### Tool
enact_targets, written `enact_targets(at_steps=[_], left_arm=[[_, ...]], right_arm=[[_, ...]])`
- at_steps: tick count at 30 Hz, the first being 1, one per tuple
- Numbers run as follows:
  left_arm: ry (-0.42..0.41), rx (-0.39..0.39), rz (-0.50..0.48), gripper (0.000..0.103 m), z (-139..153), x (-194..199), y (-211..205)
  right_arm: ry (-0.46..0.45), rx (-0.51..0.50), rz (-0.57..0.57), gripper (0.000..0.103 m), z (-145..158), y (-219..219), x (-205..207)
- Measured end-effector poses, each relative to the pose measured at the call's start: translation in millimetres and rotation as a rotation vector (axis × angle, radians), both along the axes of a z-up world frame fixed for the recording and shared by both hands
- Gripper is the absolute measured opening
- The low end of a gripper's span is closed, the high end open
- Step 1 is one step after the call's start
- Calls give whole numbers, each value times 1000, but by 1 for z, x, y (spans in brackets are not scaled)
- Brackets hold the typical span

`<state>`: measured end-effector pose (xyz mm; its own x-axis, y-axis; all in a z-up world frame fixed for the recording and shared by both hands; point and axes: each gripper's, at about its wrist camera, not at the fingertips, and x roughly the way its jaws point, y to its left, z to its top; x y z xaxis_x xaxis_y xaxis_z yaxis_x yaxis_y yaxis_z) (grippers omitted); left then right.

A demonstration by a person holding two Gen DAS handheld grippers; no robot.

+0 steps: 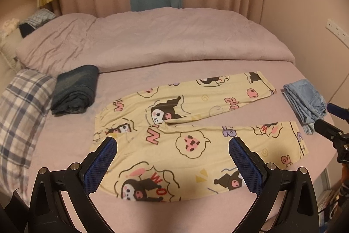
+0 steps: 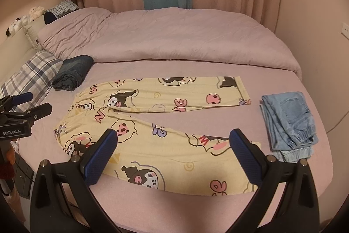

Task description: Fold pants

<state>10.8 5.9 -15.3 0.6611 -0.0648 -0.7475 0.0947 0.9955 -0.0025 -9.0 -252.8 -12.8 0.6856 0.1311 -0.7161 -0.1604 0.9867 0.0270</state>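
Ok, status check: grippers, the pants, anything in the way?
Left gripper open, right gripper open, both empty. Yellow pants flat on bed, legs apart, unfolded. Dark jeans and light jeans beside, not touching.

Black left gripper (image 1: pixel 172 165) and right gripper (image 2: pixel 173 157), forked frames with silver screws. Blue, finely textured pads (image 1: pixel 99 167) on the fingers. White "GenRobot.AI" lettering beside the left gripper's frame.

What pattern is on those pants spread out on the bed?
The pale yellow pants carry cartoon characters, pink skulls and letters; clearest in the right wrist view.
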Motion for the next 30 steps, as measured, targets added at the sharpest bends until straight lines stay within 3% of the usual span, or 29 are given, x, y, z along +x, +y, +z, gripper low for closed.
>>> enact_targets(at_steps=[5, 11, 17, 22, 24, 28, 30], left_arm=[[14, -9, -3, 102, -37, 38, 43], [123, -83, 36, 102, -89, 91, 104], [136, 22, 11, 102, -122, 147, 129], [186, 47, -37, 102, -146, 198, 150], [202, 120, -46, 101, -156, 219, 158], [266, 134, -77, 93, -176, 248, 173], [292, 122, -68, 82, -187, 260, 184]], right_arm=[[28, 11, 110, 103, -29, 19, 26], [74, -25, 212, 103, -75, 49, 90], [72, -48, 294, 102, -111, 73, 154], [86, -101, 384, 102, -139, 93, 210], [95, -115, 417, 101, -148, 101, 236], [86, -119, 480, 97, -165, 126, 285], [97, -121, 520, 88, -174, 143, 306]])
